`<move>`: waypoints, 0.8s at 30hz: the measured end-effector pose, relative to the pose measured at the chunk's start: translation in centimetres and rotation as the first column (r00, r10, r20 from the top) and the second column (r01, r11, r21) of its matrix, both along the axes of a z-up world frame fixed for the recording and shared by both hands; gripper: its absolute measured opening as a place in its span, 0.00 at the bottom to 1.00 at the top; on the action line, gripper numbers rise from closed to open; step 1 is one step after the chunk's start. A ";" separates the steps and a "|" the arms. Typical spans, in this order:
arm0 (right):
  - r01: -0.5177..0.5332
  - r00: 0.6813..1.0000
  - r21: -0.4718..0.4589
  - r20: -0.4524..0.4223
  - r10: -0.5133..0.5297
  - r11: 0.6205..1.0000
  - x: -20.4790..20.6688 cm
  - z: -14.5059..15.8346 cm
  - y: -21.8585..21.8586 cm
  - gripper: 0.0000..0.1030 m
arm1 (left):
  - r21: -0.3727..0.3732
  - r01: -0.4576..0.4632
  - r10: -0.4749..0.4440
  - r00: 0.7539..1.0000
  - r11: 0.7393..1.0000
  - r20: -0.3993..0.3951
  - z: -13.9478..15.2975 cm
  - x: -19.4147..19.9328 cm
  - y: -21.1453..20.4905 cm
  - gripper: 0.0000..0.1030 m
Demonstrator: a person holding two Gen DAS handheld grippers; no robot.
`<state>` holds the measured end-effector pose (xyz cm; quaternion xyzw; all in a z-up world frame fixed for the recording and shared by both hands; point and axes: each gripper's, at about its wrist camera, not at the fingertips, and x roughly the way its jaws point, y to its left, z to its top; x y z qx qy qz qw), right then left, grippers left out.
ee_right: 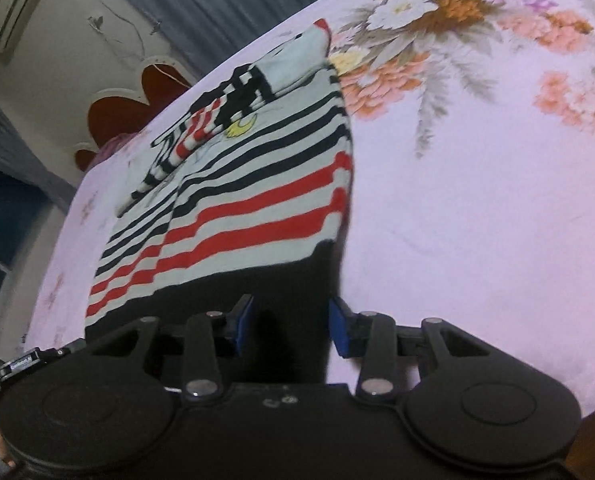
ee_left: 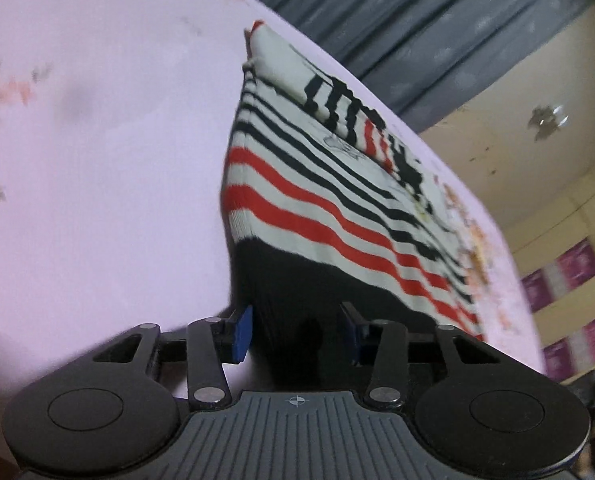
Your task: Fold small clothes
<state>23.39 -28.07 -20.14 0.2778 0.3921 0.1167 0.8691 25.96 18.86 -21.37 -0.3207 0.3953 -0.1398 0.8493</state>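
Striped shirt: white with black and red bands and a black hem band, lying spread on the pink floral bedsheet. A sleeve, also striped, is folded in across the upper part of the shirt. A small yellow print sits on the shirt just below that sleeve in the right wrist view.

Left gripper: blue pads stand apart, with the shirt's black hem band between them at the shirt's left corner. The pads are not pressed together; whether they pinch the cloth cannot be told.

Right gripper: blue pads likewise apart, the black hem band lying between them at the shirt's right corner. Grip on the cloth cannot be told.

Beyond the shirt: grey-blue curtain, cream wall, a wall air conditioner, and a red scalloped headboard at the bed's far edge.
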 end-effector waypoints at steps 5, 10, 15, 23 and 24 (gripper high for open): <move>-0.023 1.000 0.079 -0.011 0.024 0.997 2.1 -0.4 0.3 0.29 | -0.104 -0.014 0.013 1.000 0.995 -0.002 -1.2 1.9 -0.5 0.43; -0.076 0.997 0.084 -0.012 0.077 0.994 2.6 -0.8 0.8 0.06 | -0.038 -0.008 0.009 1.000 0.999 0.028 -0.8 1.8 -2.0 0.05; -0.041 0.998 0.114 0.050 0.035 0.993 0.7 -0.4 -1.5 0.05 | 0.003 -0.059 0.058 0.996 0.998 0.069 -0.5 0.3 -1.8 0.05; -0.046 0.993 0.132 0.110 0.031 0.990 1.3 1.5 -2.0 0.05 | -0.034 -0.094 0.097 0.991 0.995 0.095 1.2 1.1 -1.7 0.05; -0.050 0.990 0.125 0.135 0.033 0.991 1.7 2.5 -2.0 0.05 | -0.044 -0.103 0.107 0.987 0.994 0.116 1.9 1.3 -1.4 0.05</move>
